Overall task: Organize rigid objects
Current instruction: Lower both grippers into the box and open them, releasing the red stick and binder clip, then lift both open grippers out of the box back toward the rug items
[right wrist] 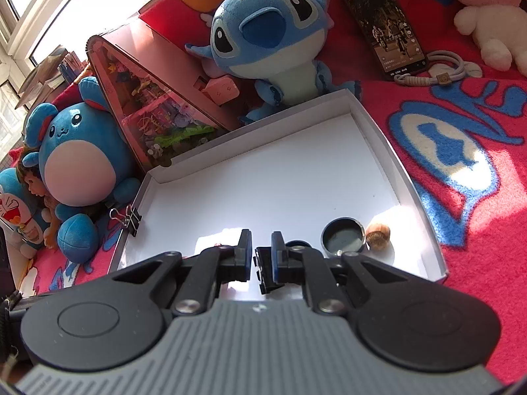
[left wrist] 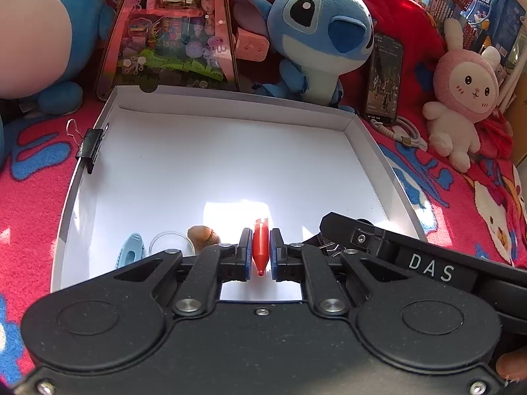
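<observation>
In the left wrist view, my left gripper (left wrist: 260,233) is shut on a red pointed cone (left wrist: 260,247), low over the near end of a shallow white box (left wrist: 230,105). Just left of it in the box lie a brown acorn-like piece (left wrist: 202,234), a clear ring (left wrist: 169,239) and a light blue piece (left wrist: 130,253). In the right wrist view, my right gripper (right wrist: 261,234) is shut on a small black ridged clip (right wrist: 265,271) over the same box (right wrist: 375,138). A round dark tin (right wrist: 344,238) and the brown piece (right wrist: 378,235) lie to its right.
A black binder clip (left wrist: 90,144) grips the box's left wall. Plush toys (left wrist: 322,33), a pink display case (left wrist: 171,33) and a phone (left wrist: 385,75) with a cable crowd the red blanket behind the box. The other gripper's housing (left wrist: 411,256) sits close on the right.
</observation>
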`<state>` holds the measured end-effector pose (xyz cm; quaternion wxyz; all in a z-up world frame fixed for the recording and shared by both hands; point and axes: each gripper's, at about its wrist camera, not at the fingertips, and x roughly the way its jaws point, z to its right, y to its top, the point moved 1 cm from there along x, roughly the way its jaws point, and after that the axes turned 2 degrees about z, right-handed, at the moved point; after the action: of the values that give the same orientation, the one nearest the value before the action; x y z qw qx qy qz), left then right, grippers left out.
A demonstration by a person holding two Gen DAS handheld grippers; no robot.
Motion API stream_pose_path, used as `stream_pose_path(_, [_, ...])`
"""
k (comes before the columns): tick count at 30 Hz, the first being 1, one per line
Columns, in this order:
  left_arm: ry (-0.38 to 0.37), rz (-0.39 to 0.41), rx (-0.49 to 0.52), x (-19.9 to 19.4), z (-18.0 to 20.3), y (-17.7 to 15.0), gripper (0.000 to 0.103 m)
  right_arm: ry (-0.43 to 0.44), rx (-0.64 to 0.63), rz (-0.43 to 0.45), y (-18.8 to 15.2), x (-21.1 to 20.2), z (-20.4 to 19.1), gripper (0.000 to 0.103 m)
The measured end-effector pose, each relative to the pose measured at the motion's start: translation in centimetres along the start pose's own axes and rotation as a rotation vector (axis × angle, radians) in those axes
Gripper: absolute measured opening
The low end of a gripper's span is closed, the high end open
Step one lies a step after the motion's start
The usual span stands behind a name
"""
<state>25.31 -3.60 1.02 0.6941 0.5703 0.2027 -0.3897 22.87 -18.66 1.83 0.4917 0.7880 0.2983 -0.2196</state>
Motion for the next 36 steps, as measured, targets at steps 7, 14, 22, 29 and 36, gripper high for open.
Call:
stream_pose_path(7, [-0.003,0.0,-0.003,0.1,-0.3,-0.3,0.011,-0.004,-0.001,-0.001,-0.1,0.1,0.1,0.015])
stream_pose_path(14, [-0.003,0.013,-0.017,-0.8,-0.6,-0.3,0.025,0.0,-0.007,0.019,-0.1,-0.6,0.1,0.021])
stream_pose_path(22, [0.028,0.066,0.013,-3.1,-0.6,-0.7,0.054,-0.002,-0.055,0.069,-0.1,-2.6,0.0,0.047])
stream_pose_path(29, [0.059,0.112,0.044,-5.5,-0.8,-1.7,0.071,-0.02,-0.11,0.111,-0.4,-4.5,0.3,0.058])
stream_pose_path(36, [0.083,0.163,0.08,-7.9,-0.5,-3.1,0.078,-0.054,-0.209,0.155,-1.4,-6.2,-0.1,0.066])
